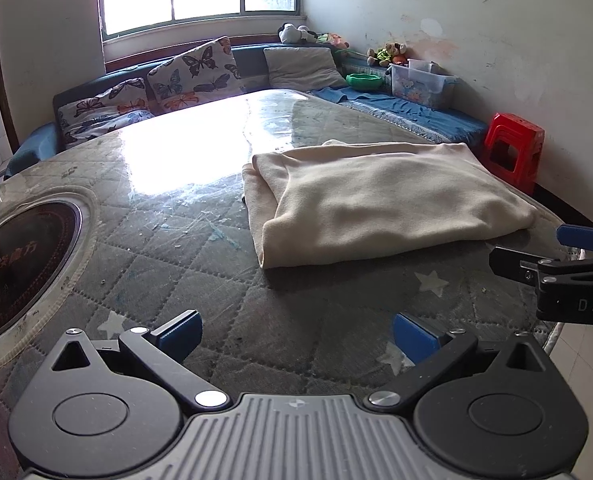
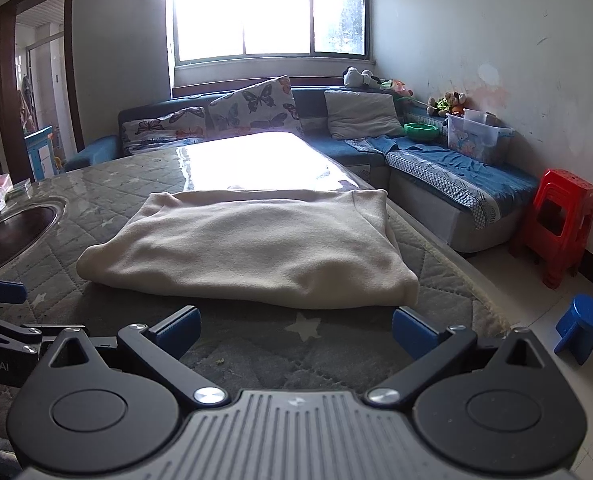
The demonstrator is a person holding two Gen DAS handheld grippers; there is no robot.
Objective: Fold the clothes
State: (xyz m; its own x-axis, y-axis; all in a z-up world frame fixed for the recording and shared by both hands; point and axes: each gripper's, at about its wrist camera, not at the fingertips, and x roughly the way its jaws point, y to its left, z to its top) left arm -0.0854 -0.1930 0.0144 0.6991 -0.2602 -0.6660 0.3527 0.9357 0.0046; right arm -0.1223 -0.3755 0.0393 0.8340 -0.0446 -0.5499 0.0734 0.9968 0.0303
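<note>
The table (image 1: 184,272) under me is wide, covered in grey quilted cloth with pale stars beneath a clear sheet. Set into it at my left is a dark round cooktop (image 1: 20,264) with reddish writing around its face, too blurred for me to read.

The folded cream garment (image 2: 252,248) lies flat on the table's right side, near the edge, as a thick rectangle. From my right wrist its long axis runs left to right across my view, a rounded folded edge facing me and a thinner layer showing along the far side.

My right gripper (image 2: 296,330) sits just short of that near edge, blue pads spread wide, touching nothing. My left gripper (image 1: 296,334) hangs over bare quilt to the left of the garment, fingers equally wide apart and empty.

On the right gripper's black body I read "DAS", cut off by the frame; on the left one, "obot.AI".
</note>
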